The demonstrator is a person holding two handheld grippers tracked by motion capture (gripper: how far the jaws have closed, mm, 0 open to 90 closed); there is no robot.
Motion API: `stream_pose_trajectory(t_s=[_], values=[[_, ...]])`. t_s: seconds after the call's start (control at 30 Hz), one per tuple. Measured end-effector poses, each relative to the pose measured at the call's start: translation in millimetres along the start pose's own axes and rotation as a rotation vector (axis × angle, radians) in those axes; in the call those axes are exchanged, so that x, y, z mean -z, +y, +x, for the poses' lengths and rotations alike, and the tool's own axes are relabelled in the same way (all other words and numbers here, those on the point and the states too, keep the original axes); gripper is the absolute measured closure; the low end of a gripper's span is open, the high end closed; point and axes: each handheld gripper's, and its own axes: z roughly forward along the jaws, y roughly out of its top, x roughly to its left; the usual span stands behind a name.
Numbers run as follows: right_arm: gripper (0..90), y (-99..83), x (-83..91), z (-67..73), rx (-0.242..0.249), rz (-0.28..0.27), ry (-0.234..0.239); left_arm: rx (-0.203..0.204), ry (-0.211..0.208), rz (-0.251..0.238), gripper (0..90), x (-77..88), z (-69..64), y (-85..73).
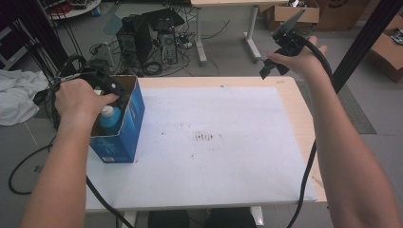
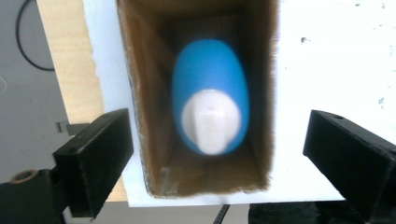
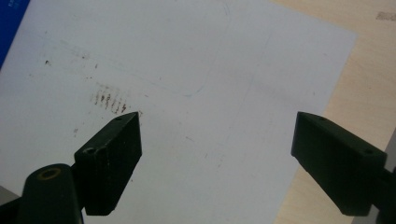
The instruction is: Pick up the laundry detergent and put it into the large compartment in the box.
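Left gripper poised over the open top of the blue carton, at the left edge of the table. Jaws spread wide in the left gripper view, one on either side of the carton mouth, pads clear of everything, nothing between them but air above the box. Blue bottle standing upright inside the carton, white cap pointing up toward the camera, brown cardboard walls all round it. Same bottle glimpsed in the high view just below the left hand, still down in the box.

Right gripper held up beyond the far right corner of the table, well apart from the carton. Jaws likewise wide apart in the right gripper view, empty, looking down on the white sheet covering the tabletop. Row of small brownish marks on that sheet, not legible as letters.

Pale print on the carton's blue side, too small and blurred to read.
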Motion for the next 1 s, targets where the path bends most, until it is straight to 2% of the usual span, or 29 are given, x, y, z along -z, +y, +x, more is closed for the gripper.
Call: stream_pose_trajectory(t_s=[0.2, 0.33, 0.37, 0.53, 0.67, 1.0], values=[[16.3, -0.6, -0.2, 1.2, -0.007, 0.006, 0.002, -0.083, 0.013, -0.025, 3.8, 14.7, -35.2, 2.2], [16.3, -1.7, -0.2, 2.3, 0.002, 0.012, -0.001, -0.168, 0.012, -0.024, 0.8, 17.8, -62.1, 5.7], [16.3, -2.2, 0.5, 2.9, -0.006, 0.014, -0.005, -0.179, 0.011, -0.024, 0.7, 17.7, -67.5, 6.1], [16.3, -5.4, 3.9, 4.0, -0.003, 0.011, -0.007, -0.265, 0.01, -0.023, 0.1, 15.7, -100.9, 6.2], [16.3, -8.7, 6.4, 3.8, -0.001, 0.008, -0.009, -0.315, 0.0, -0.031, 0.1, 12.2, -124.5, 2.6], [16.3, -11.7, 9.1, 5.8, -0.006, 0.005, -0.014, -0.436, -0.014, -0.011, 0.1, -0.8, -170.1, -6.8]])
